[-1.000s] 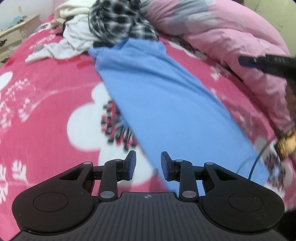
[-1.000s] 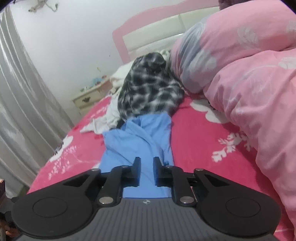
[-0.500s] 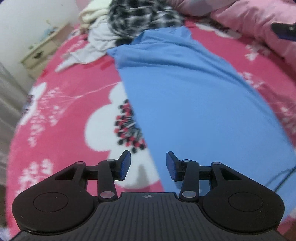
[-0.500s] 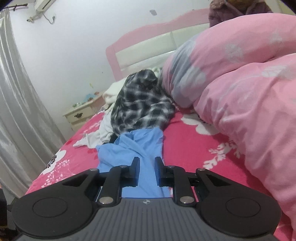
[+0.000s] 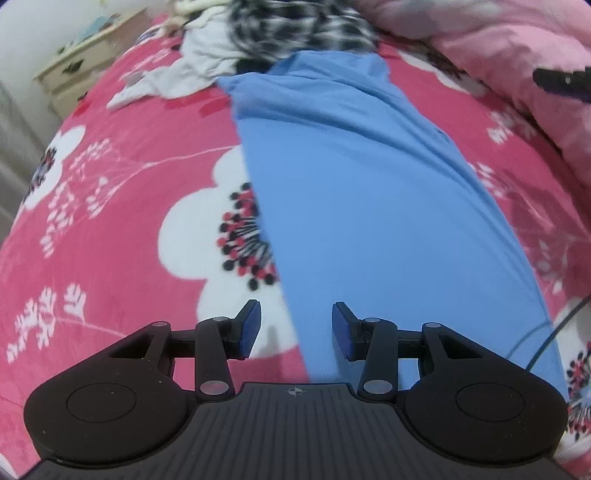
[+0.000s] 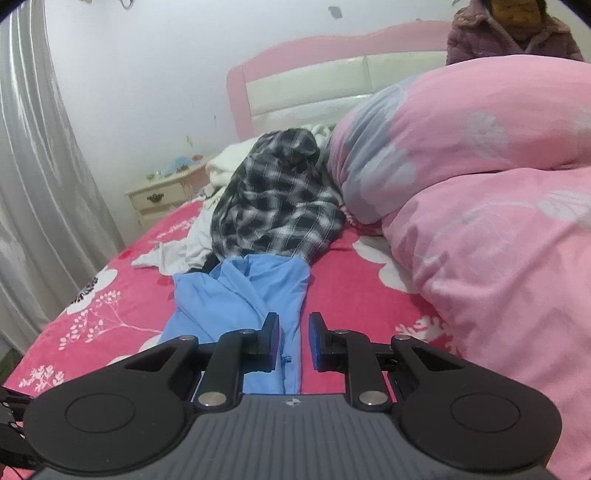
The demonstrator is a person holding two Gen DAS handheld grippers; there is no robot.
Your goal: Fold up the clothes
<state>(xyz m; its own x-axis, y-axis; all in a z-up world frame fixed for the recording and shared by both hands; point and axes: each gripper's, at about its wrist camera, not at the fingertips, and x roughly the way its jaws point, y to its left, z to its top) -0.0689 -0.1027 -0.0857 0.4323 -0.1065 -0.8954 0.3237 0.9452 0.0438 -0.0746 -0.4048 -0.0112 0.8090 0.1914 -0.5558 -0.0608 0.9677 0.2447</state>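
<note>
1. one blue garment (image 5: pixel 369 206) lies stretched out as a long narrow strip on the red floral blanket (image 5: pixel 110 221), its far end touching the clothes heap near the headboard (image 6: pixel 332 74). in the right wrist view its far part shows overlapping layers, so its sides seem to be folded inward lengthwise; i judge it partly folded, with the crosswise folds left to make, though a strip like this could also be one being laid out.
2. one black-and-white plaid shirt (image 6: pixel 273 206) sits crumpled on top of the heap, not folded.
3. at least one white garment (image 5: pixel 192 70) lies rumpled beside the plaid shirt; how many white pieces are there i cannot tell.
4. no folded stack shows in either view, so most of the pile looks left to do.
5. two grippers: the left gripper (image 5: pixel 295 326) hovers over the near left edge of the blue garment, jaws wide apart and holding nothing; the right gripper (image 6: pixel 293 341) is low over the garment's near right part, jaws a narrow gap apart, with cloth seen through the gap but not clearly pinched.
6. one pink duvet (image 6: pixel 498 221) is bunched along the right side, one bedside table (image 6: pixel 166 195) stands by the wall, and one person (image 6: pixel 513 33) is behind the duvet.
</note>
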